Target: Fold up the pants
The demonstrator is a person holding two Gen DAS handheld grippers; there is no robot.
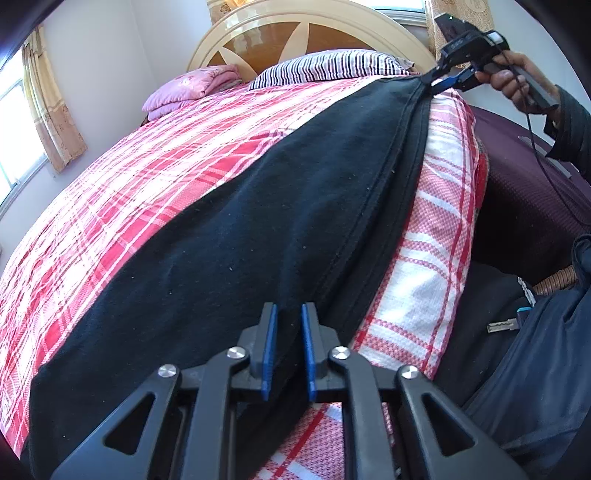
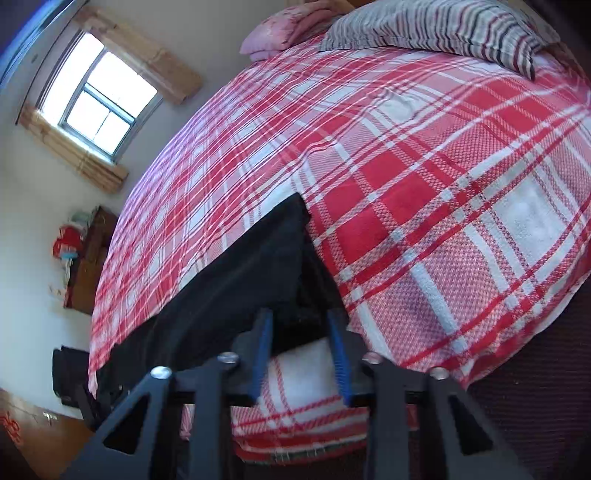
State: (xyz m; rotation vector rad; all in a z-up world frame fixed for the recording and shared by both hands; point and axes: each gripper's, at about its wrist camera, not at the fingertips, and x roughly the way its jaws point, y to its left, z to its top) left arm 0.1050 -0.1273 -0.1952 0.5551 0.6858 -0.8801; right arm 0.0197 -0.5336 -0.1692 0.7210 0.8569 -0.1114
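The black pants lie stretched along the right side of the bed on the red and white plaid cover. My left gripper is shut on the near end of the pants, with cloth between its blue pads. My right gripper, held by a hand, pinches the far end of the pants near the pillow. In the right wrist view the right gripper holds a black fold of the pants between its blue fingers, just above the cover.
A striped pillow and a folded pink blanket lie at the headboard. A dark purple surface runs beside the bed's right edge. A window and a wooden cabinet stand at the left wall.
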